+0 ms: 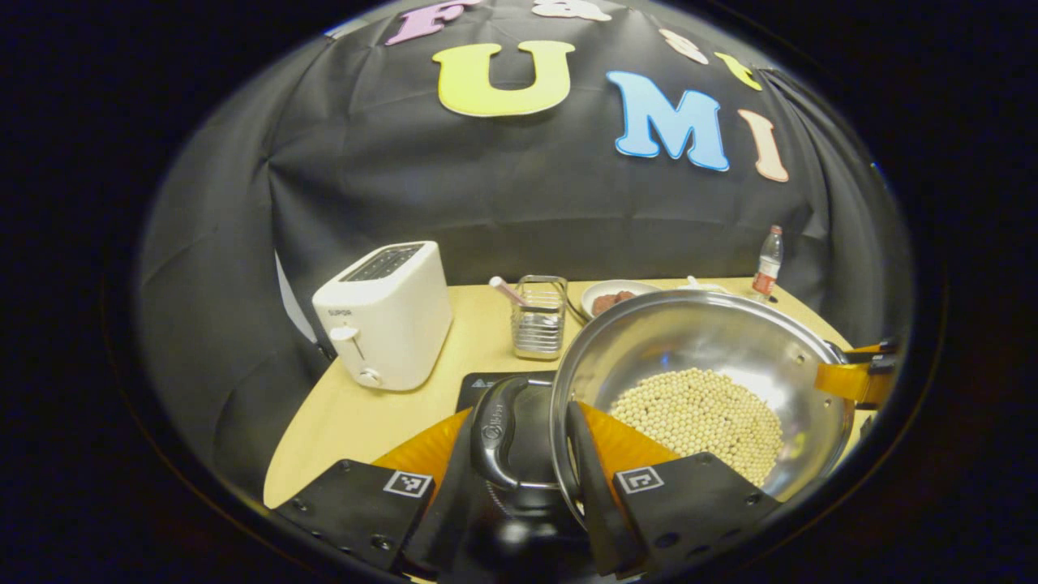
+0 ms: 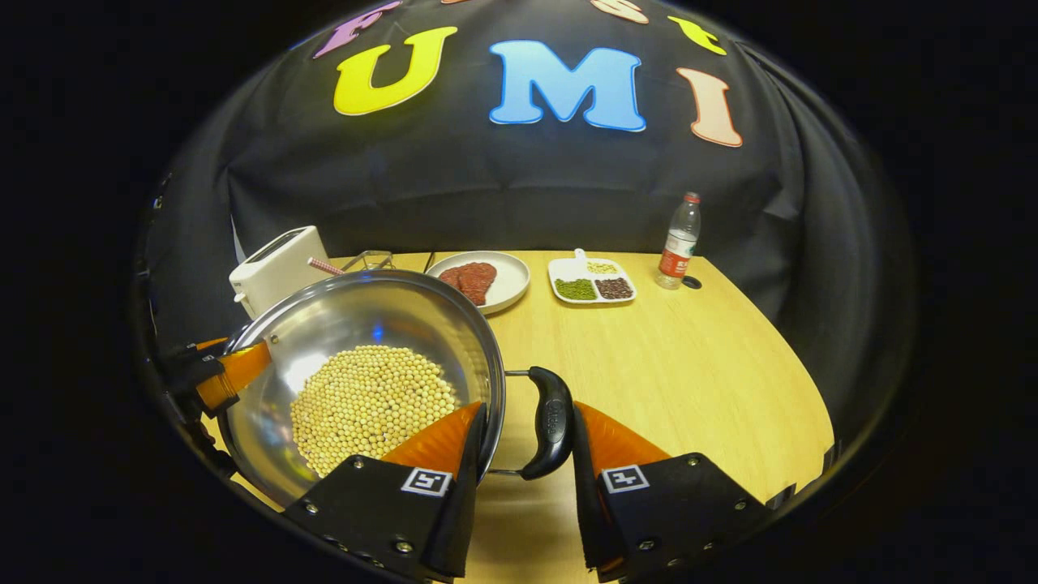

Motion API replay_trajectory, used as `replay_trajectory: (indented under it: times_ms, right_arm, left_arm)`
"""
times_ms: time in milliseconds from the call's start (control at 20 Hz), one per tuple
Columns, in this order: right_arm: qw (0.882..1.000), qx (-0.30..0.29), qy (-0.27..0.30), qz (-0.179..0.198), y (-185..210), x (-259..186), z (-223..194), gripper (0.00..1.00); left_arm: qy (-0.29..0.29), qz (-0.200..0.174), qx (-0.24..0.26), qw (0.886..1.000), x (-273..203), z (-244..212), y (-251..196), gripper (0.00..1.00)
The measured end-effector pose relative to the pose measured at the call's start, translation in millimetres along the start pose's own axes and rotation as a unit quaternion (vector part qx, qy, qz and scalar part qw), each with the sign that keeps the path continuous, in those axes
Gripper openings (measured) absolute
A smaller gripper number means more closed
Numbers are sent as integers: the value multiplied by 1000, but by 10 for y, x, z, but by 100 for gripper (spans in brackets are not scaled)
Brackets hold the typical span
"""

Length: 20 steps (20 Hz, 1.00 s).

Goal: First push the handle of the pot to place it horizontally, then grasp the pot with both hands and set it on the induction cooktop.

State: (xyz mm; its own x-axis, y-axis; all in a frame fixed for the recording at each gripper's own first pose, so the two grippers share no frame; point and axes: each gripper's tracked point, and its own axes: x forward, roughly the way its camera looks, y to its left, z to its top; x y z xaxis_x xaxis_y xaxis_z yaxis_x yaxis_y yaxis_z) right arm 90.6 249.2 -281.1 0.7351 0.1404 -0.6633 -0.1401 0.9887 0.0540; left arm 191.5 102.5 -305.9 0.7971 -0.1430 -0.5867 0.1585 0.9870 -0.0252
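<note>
I had the pot (image 1: 701,381) lifted over the cooktop (image 1: 486,388) at the desk's (image 2: 673,365) near left. Left gripper (image 1: 519,454) and right gripper (image 2: 527,442) each straddled a loop handle; couldn't tell if pinching. Steel, bean-heavy, slippery, so hold level. Toaster (image 1: 385,324) sat far left.

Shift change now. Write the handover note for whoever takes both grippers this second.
Left gripper: fingers either side of the pot's left handle.
Right gripper: straddling the right handle; one finger inside the pot rim; firm grip unclear.
Pot holds beans and tilts. The induction cooktop lies under it on the left.
Done: both handles reached.
Left: set the pot flat on the cooktop, release.
</note>
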Motion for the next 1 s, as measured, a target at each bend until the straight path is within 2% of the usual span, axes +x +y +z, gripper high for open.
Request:
replay_trajectory:
  times_ms: [100,250,300,650,700,750,800,850,900,950,1000]
  right_arm:
    - [1000,-3,4,3,137,53,-2,53]
    - [1000,-6,12,8,305,103,-24,53]
    - [1000,-6,15,10,351,122,-39,53]
    - [999,-13,26,18,522,177,-131,53]
    - [999,-12,24,19,525,184,-128,53]
    - [999,-13,25,20,517,175,-141,52]
    - [1000,-10,21,21,525,182,-119,53]
    - [999,-8,22,23,526,186,-129,47]
    - [999,-6,20,25,526,197,-116,53]
    - [999,-8,19,29,533,199,-118,55]
    - [999,-12,14,37,540,189,-97,57]
  left_arm:
    - [2,4,0,1000,30,-10,142,68]
    - [10,9,1,1000,64,-79,335,68]
    - [11,11,2,1000,75,-84,394,64]
    - [29,22,-11,999,130,-316,580,64]
    - [25,22,-12,999,128,-319,581,72]
    - [25,23,-14,999,130,-325,582,72]
    - [24,23,-15,999,125,-335,597,64]
    - [23,24,-17,999,132,-339,607,68]
    - [21,25,-17,999,119,-339,614,69]
    - [20,28,-16,999,126,-338,616,73]
    - [18,32,-17,999,109,-341,621,71]
